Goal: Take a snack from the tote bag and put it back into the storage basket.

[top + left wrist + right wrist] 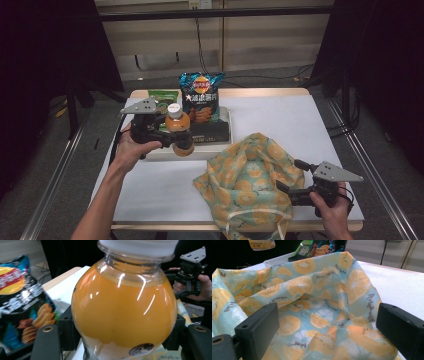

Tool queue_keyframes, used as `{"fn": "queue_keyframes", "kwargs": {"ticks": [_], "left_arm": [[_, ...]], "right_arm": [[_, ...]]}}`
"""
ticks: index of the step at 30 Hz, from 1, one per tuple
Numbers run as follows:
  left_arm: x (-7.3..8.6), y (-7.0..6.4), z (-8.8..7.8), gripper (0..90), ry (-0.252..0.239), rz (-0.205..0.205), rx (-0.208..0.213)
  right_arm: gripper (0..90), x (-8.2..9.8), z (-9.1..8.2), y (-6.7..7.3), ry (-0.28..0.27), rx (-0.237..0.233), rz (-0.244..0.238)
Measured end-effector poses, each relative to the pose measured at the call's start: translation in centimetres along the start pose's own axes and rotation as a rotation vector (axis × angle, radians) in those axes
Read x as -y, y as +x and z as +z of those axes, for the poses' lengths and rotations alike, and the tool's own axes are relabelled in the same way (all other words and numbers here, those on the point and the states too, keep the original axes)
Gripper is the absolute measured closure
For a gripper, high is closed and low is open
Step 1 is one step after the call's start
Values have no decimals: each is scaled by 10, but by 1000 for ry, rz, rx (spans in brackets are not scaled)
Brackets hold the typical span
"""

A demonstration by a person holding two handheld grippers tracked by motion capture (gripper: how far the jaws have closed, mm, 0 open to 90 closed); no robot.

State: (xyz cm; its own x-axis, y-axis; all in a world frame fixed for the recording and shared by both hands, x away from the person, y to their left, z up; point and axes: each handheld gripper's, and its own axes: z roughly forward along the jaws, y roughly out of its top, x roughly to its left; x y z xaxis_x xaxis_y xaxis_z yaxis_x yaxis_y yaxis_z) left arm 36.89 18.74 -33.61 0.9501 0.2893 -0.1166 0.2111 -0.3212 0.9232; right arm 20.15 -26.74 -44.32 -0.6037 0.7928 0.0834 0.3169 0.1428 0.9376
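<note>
Nearest you, at about five o'clock on the worktop [320,125], your right tool [289,176] has its jaws spread wide at the rim of the fruit-print cloth bag [250,175], pinching nothing; in the right gripper view the fabric slumps in loose folds between the black jaws. Judge that bag soft and limp: its mouth will sag shut unless you take a fold of the rim and hold it up. Farther off, at about ten o'clock, your left tool [172,136] is clamped across the round belly of the orange juice bottle [180,131], which hangs upright just above the near edge of the white tray [212,149]. In the left gripper view both pads press the widest part of the clear plastic. Expect a full bottle to be fairly heavy, smooth and slippery, with walls that give under pressure; the belly is a fair hold, though it may slide if tilted. Beyond it, at twelve o'clock, the chip bag [201,97] stands on the tray.
</note>
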Motion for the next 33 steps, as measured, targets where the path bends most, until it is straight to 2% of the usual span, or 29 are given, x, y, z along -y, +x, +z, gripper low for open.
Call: {"fn": "queue_keyframes", "kwargs": {"ticks": [11, 16, 21, 22, 28, 33], "left_arm": [[12, 25, -33, 320, 18, -14, -70], [21, 38, -42, 319, 42, -22, -102], [30, 48, -45, 320, 46, -40, -127], [31, 50, -45, 320, 53, -32, -126], [43, 64, -40, 320, 73, -58, -146], [48, 74, -37, 320, 94, -59, -188]], "right_arm": [[39, 0, 1, 1, -4, 3, 4], [39, 0, 2, 1, 0, 3, 6], [40, 0, 2, 1, 0, 1, -3], [40, 0, 2, 1, 2, -1, 1], [39, 0, 2, 1, 1, 4, 6], [40, 0, 2, 1, 1, 3, 3]]}}
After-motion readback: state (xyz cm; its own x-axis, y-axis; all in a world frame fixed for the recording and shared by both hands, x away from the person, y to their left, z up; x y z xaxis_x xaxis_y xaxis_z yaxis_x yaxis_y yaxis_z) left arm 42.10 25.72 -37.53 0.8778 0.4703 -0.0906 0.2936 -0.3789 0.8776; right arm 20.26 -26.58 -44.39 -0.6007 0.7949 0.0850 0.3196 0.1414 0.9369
